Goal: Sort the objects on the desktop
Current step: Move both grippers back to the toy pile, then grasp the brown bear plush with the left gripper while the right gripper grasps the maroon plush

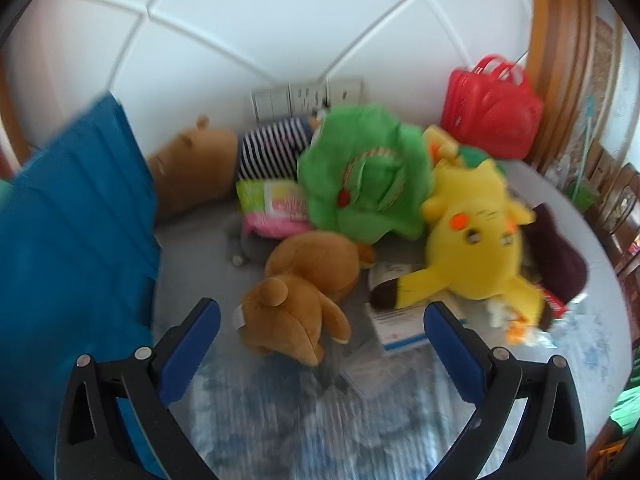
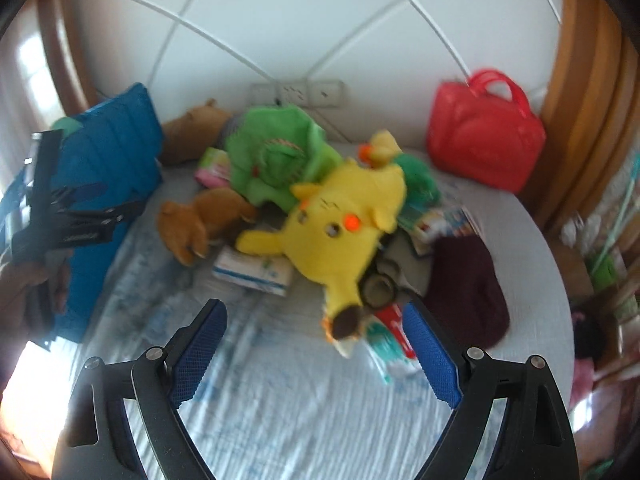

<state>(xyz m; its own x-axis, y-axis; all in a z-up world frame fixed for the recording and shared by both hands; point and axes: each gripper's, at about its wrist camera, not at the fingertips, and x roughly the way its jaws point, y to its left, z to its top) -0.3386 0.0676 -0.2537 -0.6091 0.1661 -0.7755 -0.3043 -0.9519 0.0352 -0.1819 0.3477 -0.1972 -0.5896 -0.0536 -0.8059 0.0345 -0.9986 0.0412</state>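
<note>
Both tongs gape empty over the pale cloth: left gripper (image 1: 322,318) above the brown bear (image 1: 298,312), right gripper (image 2: 314,320) near the yellow plush (image 2: 340,228). Further left stands the blue bin (image 1: 76,220). Best to pinch each toy by its body, clear of the boxes beneath

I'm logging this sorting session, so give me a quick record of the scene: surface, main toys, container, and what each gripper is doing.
surface: round table with pale patterned cloth
pile: yellow plush, green plush, small brown bear, dark red hat, boxes beneath
back right: red handbag
left side: blue bin
left gripper: open, empty, near the bear
right gripper: open, empty, facing the yellow plush
image: motion-blurred
</note>
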